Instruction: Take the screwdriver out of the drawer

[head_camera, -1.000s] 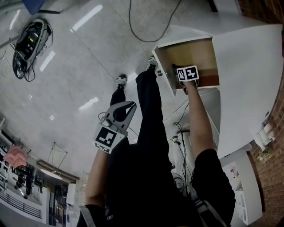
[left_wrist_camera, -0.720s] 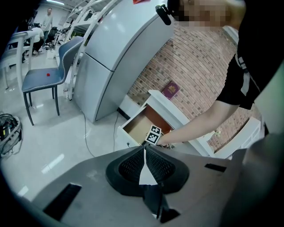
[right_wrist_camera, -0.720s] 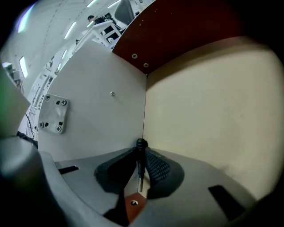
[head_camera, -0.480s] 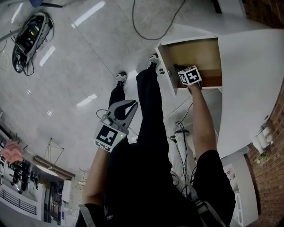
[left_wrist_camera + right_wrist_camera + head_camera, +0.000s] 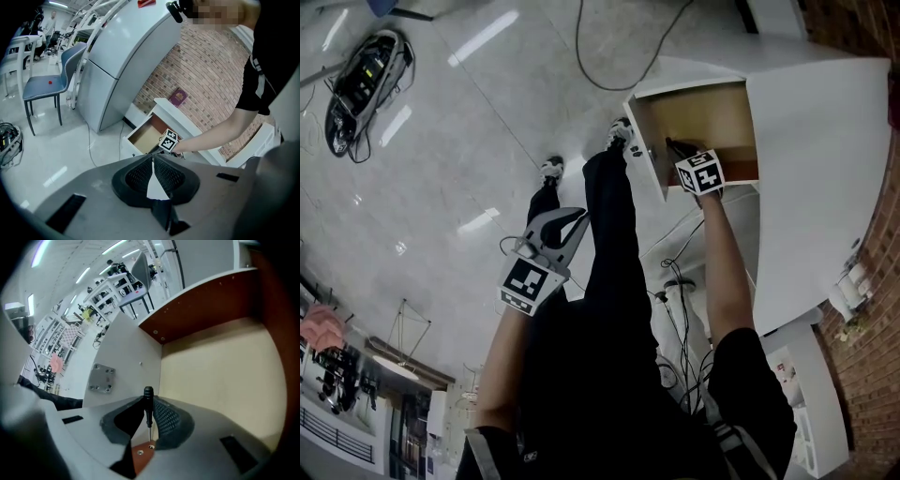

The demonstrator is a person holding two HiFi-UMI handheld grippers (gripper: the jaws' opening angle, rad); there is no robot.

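From the head view, the pale floor (image 5: pixel 459 141) filled the left, with a black device (image 5: pixel 361 80) lying on it. Next came the left tongs (image 5: pixel 577 218), held out over the floor beside the person's dark trouser legs (image 5: pixel 614 244). Their own view showed them pressed together with nothing between.

Further right, the right tongs (image 5: pixel 149 405) reached down into the open drawer (image 5: pixel 708 112) near its front panel. They had just been closing and pinched the screwdriver (image 5: pixel 148 393). The white tabletop (image 5: pixel 816 169) spread over the far right.

In the head view the screwdriver was only a dark sliver at the tong tips. The right gripper view showed its black handle sticking out past the tips and its thin shaft running back between the pads. Behind it lay the drawer's bare tan floor. Whether the tool was clear of that floor could not be told. That view alone showed a small metal plate (image 5: pixel 102 379) screwed to the inside of the white front panel.

Only the left gripper view took in a blue-grey chair (image 5: pixel 47 84) at the left. Right of that stood a tall grey cabinet (image 5: pixel 126 51). A maroon booklet (image 5: pixel 178 97) lay on the tabletop against the brick wall (image 5: pixel 211 70), its gold cover print too small to read. The cubes on both tongs carried black-and-white square markers.
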